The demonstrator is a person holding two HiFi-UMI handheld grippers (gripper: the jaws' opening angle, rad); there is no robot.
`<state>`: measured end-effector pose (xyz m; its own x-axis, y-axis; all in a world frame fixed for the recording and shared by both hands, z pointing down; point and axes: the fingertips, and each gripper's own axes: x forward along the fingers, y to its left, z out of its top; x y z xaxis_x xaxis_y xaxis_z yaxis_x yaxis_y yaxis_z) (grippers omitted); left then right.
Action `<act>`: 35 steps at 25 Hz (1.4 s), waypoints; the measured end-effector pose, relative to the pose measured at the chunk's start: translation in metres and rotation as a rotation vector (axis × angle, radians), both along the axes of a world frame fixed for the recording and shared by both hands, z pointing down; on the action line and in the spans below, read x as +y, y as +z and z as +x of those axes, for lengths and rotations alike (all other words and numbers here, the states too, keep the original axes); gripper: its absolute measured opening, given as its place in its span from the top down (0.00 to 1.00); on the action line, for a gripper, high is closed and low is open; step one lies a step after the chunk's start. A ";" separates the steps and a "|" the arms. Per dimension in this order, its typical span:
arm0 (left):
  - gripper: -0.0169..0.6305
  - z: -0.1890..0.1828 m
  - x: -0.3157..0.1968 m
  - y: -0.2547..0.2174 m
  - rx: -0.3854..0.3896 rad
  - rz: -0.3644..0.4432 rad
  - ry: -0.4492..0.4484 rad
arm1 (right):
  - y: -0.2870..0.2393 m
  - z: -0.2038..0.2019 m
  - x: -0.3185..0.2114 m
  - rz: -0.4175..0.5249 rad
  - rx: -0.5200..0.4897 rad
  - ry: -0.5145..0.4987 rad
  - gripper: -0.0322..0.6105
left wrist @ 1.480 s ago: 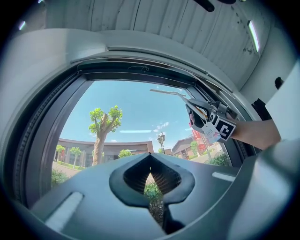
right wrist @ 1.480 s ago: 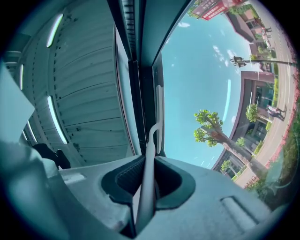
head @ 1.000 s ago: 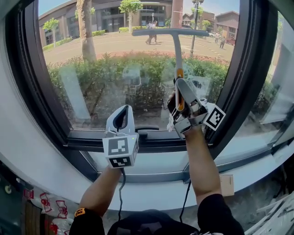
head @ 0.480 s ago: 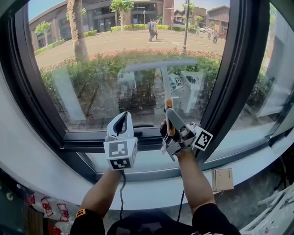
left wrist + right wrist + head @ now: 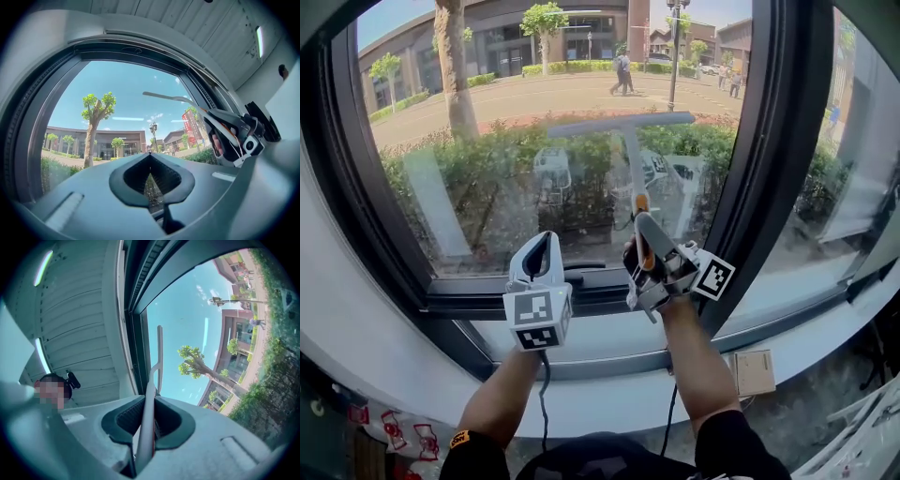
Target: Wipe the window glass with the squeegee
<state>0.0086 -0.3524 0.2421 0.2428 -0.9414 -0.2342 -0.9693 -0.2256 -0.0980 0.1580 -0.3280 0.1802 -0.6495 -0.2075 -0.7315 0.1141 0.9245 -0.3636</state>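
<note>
Grey, T-shaped squeegee [image 5: 620, 123] with a long blade and a slim metal shaft: in the head view it stands against the clear window glass [image 5: 487, 169]. Its blade lies level across the middle of the pane. Its shaft runs straight down into your right gripper [image 5: 645, 246], which sits just above the dark lower rail of the window frame [image 5: 478, 291]. So the long axis points up and away from that gripper, and any stroke likely runs along it. Your white left gripper [image 5: 544, 258] hangs lower and to the left, apart from the tool.

In the left gripper view, that gripper [image 5: 150, 174] has its dark pads drawn together with only a thin slit between them, and nothing is held there. The squeegee [image 5: 164, 97] and the right gripper [image 5: 232, 138] show off to its right.

In the right gripper view, the gripper [image 5: 149, 420] is clamped on the squeegee [image 5: 159, 352] by its shaft, with the blade ahead on the glass.
</note>
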 end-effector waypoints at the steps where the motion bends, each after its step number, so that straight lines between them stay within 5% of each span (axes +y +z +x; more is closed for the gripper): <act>1: 0.95 0.000 0.000 -0.005 -0.007 0.015 -0.007 | -0.014 0.004 0.000 0.024 0.000 -0.001 0.88; 10: 0.95 0.018 0.008 -0.084 -0.017 0.164 -0.006 | -0.167 0.051 -0.011 0.213 -0.030 0.037 0.88; 15: 0.95 0.042 0.009 -0.118 -0.021 0.211 0.000 | -0.233 0.071 -0.023 0.218 -0.043 0.029 0.88; 35: 0.95 0.054 0.005 -0.098 -0.010 0.205 0.026 | -0.238 0.088 -0.037 0.168 -0.037 0.052 0.88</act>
